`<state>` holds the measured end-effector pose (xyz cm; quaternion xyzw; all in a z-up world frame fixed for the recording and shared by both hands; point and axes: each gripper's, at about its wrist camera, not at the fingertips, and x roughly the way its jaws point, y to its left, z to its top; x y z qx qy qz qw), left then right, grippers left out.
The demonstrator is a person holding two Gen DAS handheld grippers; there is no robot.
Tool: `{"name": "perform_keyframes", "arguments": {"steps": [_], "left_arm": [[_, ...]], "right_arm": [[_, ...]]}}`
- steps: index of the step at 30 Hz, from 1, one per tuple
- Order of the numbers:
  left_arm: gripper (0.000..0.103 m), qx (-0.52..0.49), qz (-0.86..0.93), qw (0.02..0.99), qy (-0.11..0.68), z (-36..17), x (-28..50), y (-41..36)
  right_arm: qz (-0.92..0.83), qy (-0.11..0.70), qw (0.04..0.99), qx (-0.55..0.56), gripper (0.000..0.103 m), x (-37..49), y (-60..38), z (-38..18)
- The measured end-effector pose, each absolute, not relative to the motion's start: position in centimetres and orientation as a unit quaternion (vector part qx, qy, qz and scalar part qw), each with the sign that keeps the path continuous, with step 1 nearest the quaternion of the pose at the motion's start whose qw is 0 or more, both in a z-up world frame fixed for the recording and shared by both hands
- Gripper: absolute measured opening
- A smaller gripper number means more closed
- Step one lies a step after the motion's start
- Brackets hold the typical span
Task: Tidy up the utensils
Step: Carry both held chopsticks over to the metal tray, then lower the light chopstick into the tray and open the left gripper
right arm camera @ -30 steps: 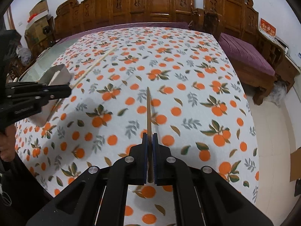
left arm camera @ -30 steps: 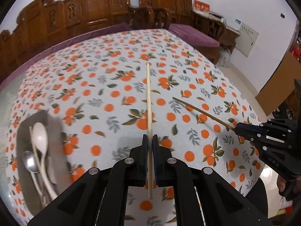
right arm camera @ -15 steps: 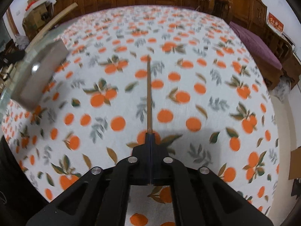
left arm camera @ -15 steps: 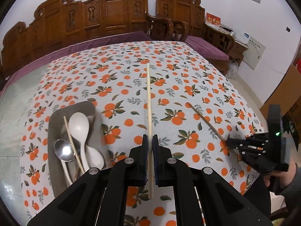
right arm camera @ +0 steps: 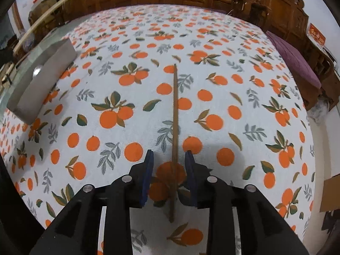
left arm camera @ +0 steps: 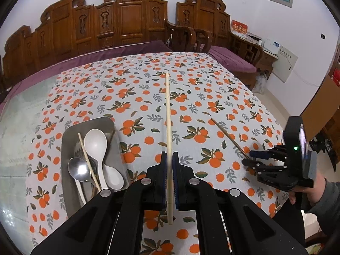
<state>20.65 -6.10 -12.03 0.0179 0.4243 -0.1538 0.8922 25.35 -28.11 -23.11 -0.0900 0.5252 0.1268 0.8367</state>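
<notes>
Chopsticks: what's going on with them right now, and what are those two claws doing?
Left gripper shut on pale chopstick. Right gripper open, dark chopstick lying on tablecloth between its jaws. Tray nearby, path unobstructed.

- Your left gripper (left arm camera: 169, 167) is raised above the surface and points straight ahead; its fingers (left arm camera: 163, 170) are pressed close together on a pale chopstick (left arm camera: 169, 127) that runs forward between them
- Your right gripper (right arm camera: 169, 159) sits low over the surface; its fingers (right arm camera: 148, 165) are spread apart, one on each side of a dark chopstick (right arm camera: 175, 114), neither touching it
- Your right hand (left arm camera: 312, 193) grips the handle from below; a grey sleeve covers the wrist
</notes>
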Motion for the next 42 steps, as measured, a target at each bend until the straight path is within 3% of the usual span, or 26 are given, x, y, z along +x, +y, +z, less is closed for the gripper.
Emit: {"name": "perform_keyframes", "arguments": {"steps": [2,3,29,42], "left_arm": [[0.004,0.016,-0.151,0.893,0.423,-11.9,20.5,-5.7],[0.004,0.016,-0.15,0.894,0.422,-11.8,20.4,-5.4],[0.004,-0.013,-0.057,0.881,0.469,-16.2,21.2,5.2],[0.004,-0.012,-0.049,0.862,0.504,-19.0,23.4,6.4]], "right_arm": [[0.124,0.525,0.837,-0.09,0.007,25.6,-28.0,-23.2],[0.123,0.526,0.837,-0.09,0.006,25.8,-28.0,-23.3],[0.224,0.457,0.855,-0.095,0.006,24.3,-17.2,-14.1],[0.267,0.454,0.844,-0.103,0.006,23.6,-13.2,-13.3]]}}
